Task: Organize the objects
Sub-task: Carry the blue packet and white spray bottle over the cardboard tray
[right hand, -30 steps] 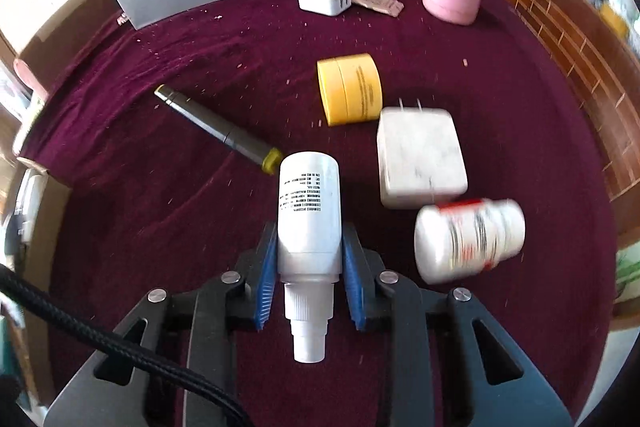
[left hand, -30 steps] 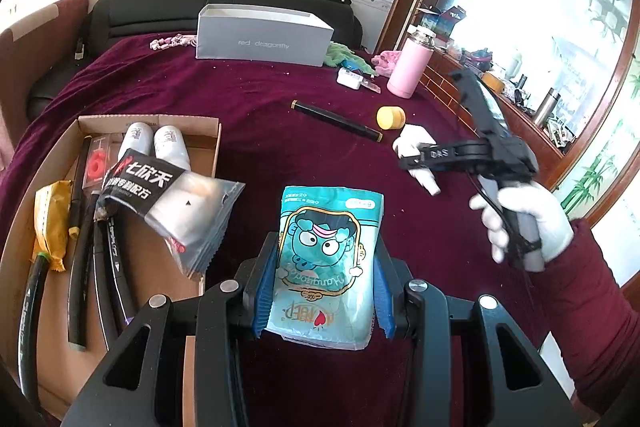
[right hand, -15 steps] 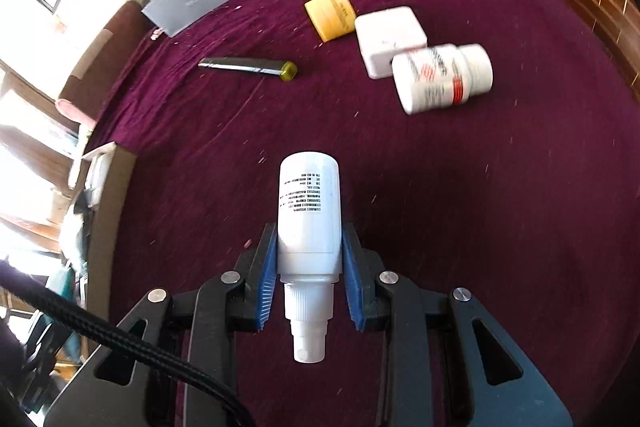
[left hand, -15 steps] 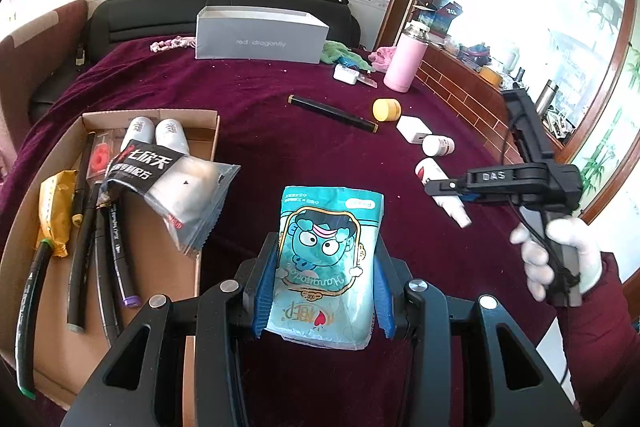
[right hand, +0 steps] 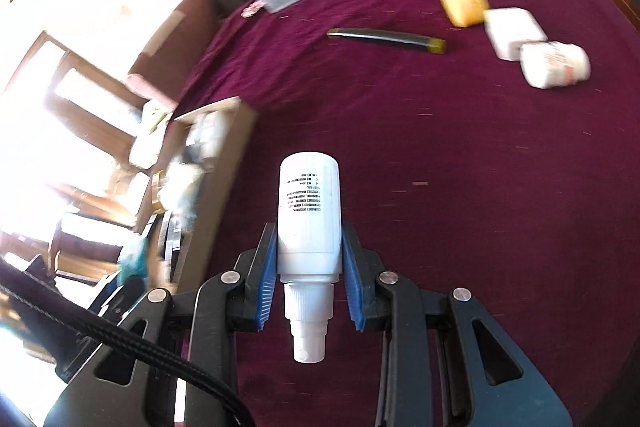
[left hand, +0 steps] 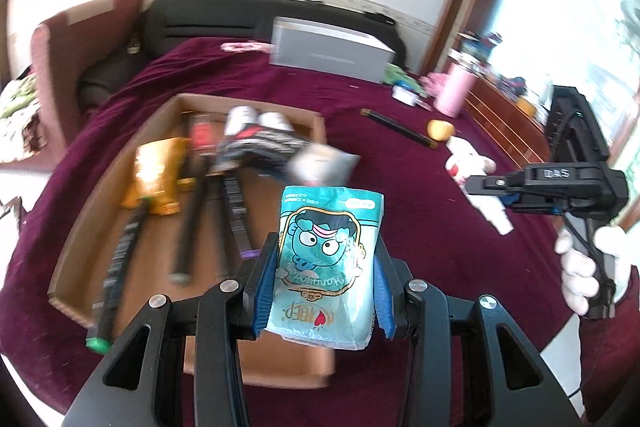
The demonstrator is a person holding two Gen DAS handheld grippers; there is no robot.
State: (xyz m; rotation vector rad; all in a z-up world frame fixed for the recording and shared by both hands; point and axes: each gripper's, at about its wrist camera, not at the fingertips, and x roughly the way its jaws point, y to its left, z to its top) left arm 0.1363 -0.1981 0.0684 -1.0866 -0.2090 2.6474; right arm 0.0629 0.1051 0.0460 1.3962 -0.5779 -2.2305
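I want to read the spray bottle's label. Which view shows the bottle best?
The right wrist view: the spray bottle fills the centre, sharp, label print facing the camera, clamped in the right gripper. The left wrist view shows it only small and side-on at the right edge, mostly hidden by that gripper.

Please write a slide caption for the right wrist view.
Right gripper holding a white plastic spray bottle above a maroon velvet cloth.

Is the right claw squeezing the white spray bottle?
Touching. In the right wrist view, the right claw has both blue pads pressed against the sides of the white spray bottle.
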